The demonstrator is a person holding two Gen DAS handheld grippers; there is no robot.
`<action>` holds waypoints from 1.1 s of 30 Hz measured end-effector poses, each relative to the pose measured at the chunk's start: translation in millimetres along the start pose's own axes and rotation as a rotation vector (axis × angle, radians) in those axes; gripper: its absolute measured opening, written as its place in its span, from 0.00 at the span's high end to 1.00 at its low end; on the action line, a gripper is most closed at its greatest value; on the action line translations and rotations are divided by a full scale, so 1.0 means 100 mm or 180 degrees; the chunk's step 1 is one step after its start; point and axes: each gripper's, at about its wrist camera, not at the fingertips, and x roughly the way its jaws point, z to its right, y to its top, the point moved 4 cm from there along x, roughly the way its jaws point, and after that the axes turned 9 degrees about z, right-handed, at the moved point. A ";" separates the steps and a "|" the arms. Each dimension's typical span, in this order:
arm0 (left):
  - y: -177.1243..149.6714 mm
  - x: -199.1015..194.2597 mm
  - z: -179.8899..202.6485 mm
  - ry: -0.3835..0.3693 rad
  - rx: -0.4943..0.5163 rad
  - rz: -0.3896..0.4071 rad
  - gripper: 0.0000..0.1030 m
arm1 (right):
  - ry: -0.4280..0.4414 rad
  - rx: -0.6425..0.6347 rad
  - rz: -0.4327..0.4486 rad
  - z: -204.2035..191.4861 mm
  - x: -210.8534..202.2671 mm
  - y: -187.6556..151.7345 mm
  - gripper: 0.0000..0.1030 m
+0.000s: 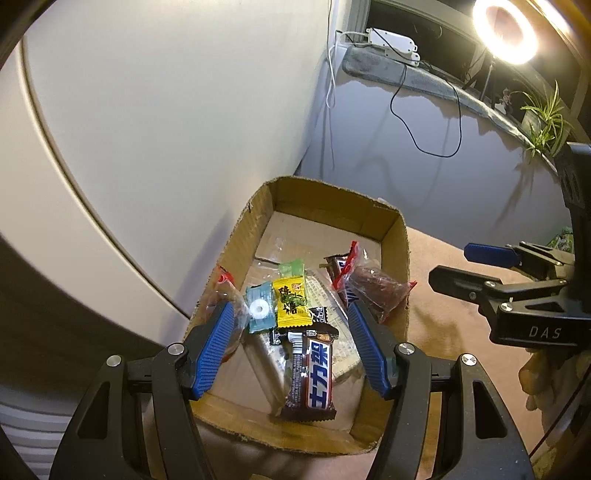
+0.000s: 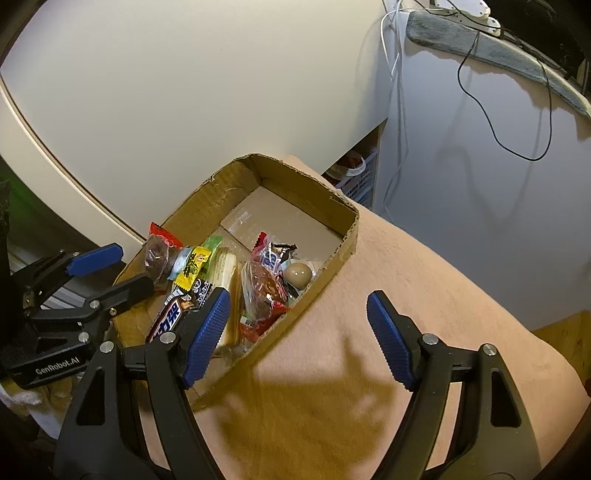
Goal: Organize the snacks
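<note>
An open cardboard box (image 1: 397, 236) sits on a tan cloth and holds several wrapped snacks. In the left wrist view I see a brown Snickers bar (image 1: 312, 376), a yellow candy (image 1: 291, 301), a pale blue ring candy (image 1: 260, 308) and a clear red-edged pack of dark meat (image 1: 376, 290). My left gripper (image 1: 291, 347) is open and empty, just above the near end of the box. My right gripper (image 2: 299, 332) is open and empty over the box's right wall (image 2: 314, 295) and the cloth. The right wrist view also shows the Snickers bar (image 2: 166, 321) and a brown egg (image 2: 299, 275).
The tan cloth (image 2: 406, 295) covers the surface to the right of the box. A white curved panel (image 1: 147, 129) stands close behind the box. A black cable (image 1: 424, 122) hangs on the grey wall. A ring light (image 1: 504, 29) and a plant (image 1: 546, 118) are at the far right.
</note>
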 end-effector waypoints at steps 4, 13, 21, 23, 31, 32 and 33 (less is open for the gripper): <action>0.01 -0.12 0.03 0.0054 0.0003 0.0063 0.37 | -0.0033 -0.0010 0.0050 -0.01 -0.13 -0.02 0.23; -0.07 -0.40 0.08 0.0134 0.0067 0.0178 0.34 | -0.0189 -0.0088 0.0143 -0.14 -0.47 -0.16 0.23; -0.16 -0.64 0.15 0.0153 0.0025 0.0238 0.34 | -0.0220 -0.0031 0.0213 -0.20 -0.73 -0.32 0.17; -0.17 -0.69 0.17 0.0153 0.0021 0.0255 0.34 | -0.0229 -0.0013 0.0254 -0.20 -0.80 -0.34 0.16; -0.21 -0.84 0.22 0.0190 0.0001 0.0307 0.34 | -0.0256 0.0018 0.0301 -0.21 -0.94 -0.43 0.15; -0.21 -0.86 0.22 0.0198 -0.0005 0.0310 0.34 | -0.0251 0.0027 0.0302 -0.21 -0.95 -0.44 0.15; -0.22 -0.86 0.22 0.0201 -0.0009 0.0315 0.34 | -0.0246 0.0032 0.0300 -0.21 -0.95 -0.45 0.15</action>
